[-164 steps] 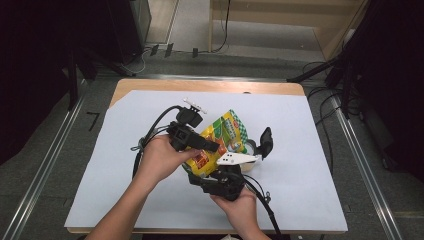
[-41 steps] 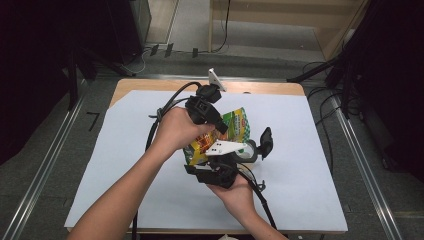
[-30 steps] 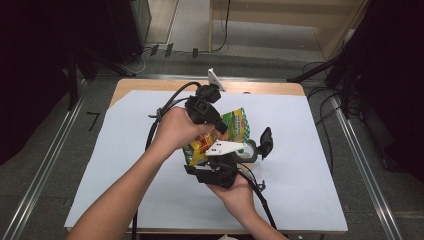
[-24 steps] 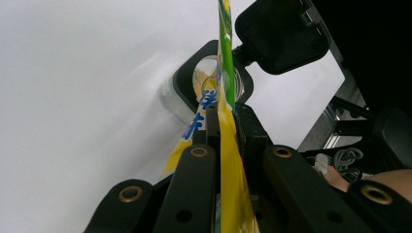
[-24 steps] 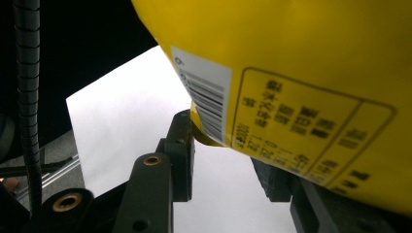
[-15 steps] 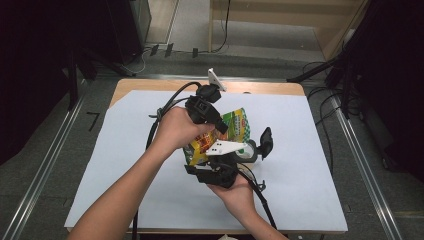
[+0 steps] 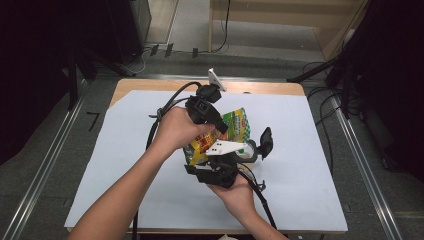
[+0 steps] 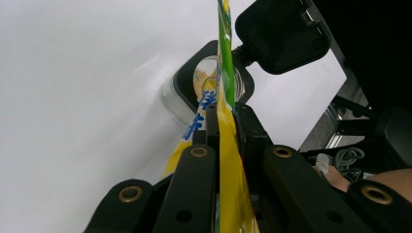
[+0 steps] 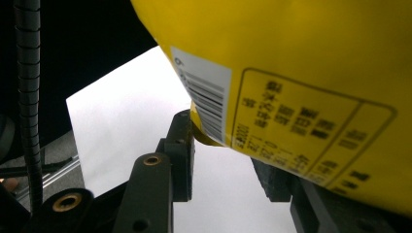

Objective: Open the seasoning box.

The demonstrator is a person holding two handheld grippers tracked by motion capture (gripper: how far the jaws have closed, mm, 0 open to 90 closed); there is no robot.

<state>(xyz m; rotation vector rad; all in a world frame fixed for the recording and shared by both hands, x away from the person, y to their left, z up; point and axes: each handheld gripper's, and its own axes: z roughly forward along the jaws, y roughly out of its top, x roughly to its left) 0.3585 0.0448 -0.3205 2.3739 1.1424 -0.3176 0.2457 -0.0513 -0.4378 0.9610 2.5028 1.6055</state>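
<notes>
A yellow and green snack bag (image 7: 234,125) hangs over the middle of the white-covered table (image 7: 310,190). My left gripper (image 7: 219,126) is shut on the bag's edge; in the left gripper view the jaws (image 8: 226,116) pinch the thin yellow film (image 8: 229,170). My right gripper (image 7: 205,162) sits just below the bag, in a hand that comes up from the near edge. In the right gripper view its jaws (image 9: 223,145) stand apart, with white table between them. The bag's barcoded back (image 9: 301,58) lies over them, and its lower corner touches one jaw.
A clear jar (image 7: 250,151) with a black rim (image 8: 187,82) stands right of the bag, its black flip lid (image 7: 266,141) open (image 8: 282,34). Cables trail from both grippers. Wide bare paper lies left, right and near. Dark floor and metal rails surround the table.
Since 5.5 s ago my left gripper has carried the bag farther from me and a little right. Over the last second nothing has visibly moved.
</notes>
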